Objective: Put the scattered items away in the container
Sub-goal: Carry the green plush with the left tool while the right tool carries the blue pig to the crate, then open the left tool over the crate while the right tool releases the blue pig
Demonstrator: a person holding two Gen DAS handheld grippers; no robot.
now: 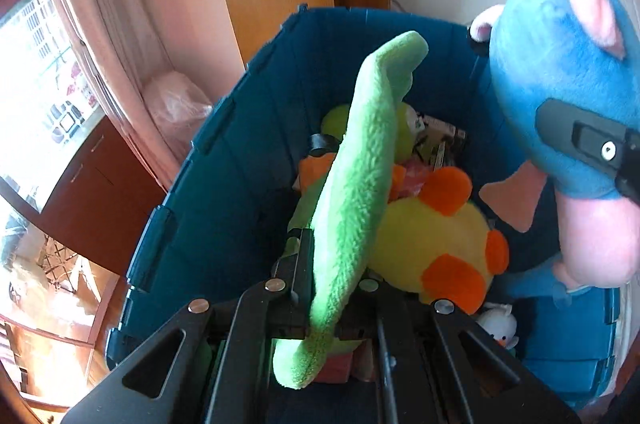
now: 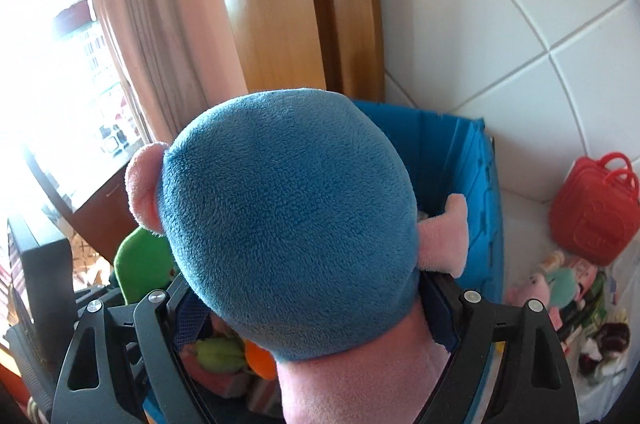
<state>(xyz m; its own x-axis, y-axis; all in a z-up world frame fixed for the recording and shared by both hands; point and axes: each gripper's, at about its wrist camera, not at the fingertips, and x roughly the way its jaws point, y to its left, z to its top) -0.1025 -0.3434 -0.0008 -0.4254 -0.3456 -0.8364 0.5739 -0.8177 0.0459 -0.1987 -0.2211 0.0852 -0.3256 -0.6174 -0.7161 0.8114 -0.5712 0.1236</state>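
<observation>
Toys over blue bin (image 1: pixel 248 159) — green plush (image 1: pixel 352 183), blue plush (image 2: pixel 288 224) gripped.

The floor (image 2: pixel 528 199) is white and smooth, and it meets a wall of large white tiles (image 2: pixel 500 35). A blue container (image 2: pixel 460 151) stands on it, close to a wooden door frame (image 2: pixel 344 3). Just beside the container, on its right side, a red plastic case (image 2: pixel 592 212) with two handles rests on the floor. In front of the case lies a small heap of soft toys (image 2: pixel 560 288), pink and pale green, touching each other
</observation>
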